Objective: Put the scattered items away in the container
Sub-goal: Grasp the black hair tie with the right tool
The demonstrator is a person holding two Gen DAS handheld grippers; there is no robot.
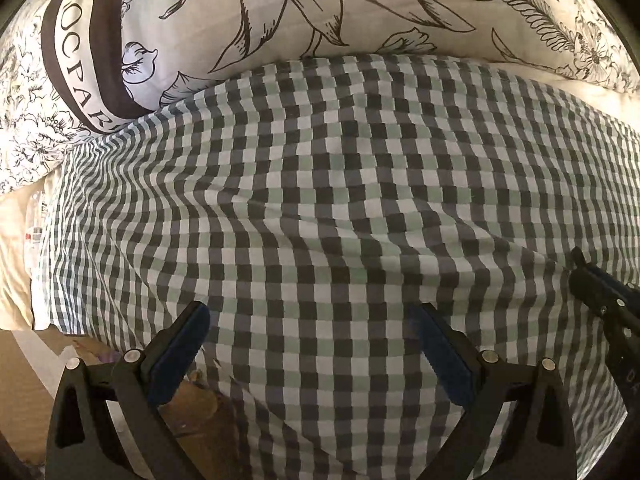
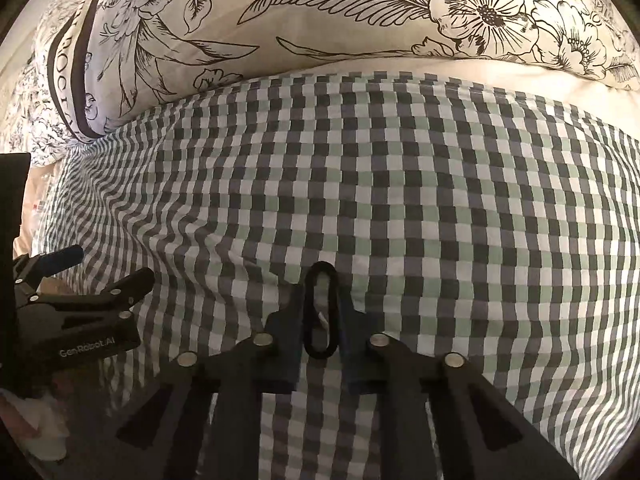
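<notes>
The right hand-held gripper (image 2: 320, 316) is seen with its blue pads brought together on a black elastic loop (image 2: 320, 312), a hair-tie-like band pinched upright between them just above the checked cloth (image 2: 400, 200); whether the loop's lower end touches the cloth cannot be told. The left hand-held gripper (image 1: 312, 332) is held with its fingers wide apart over the same cloth, nothing between them, and its own tips are partly cut off in the right wrist view, where it appears at the left edge (image 2: 80, 280). The cloth, in grey, green and white checks, is spread with soft wrinkles over a bed, and behind it lies a pillow (image 1: 320, 8) printed with dark line-drawn flowers and a lettered band that is only partly readable. At the lower left of the left wrist view, past the cloth's edge, a brown cardboard shape (image 1: 200, 420) is glimpsed between the fingers; whether it is the container, and what it holds, cannot be made out.
</notes>
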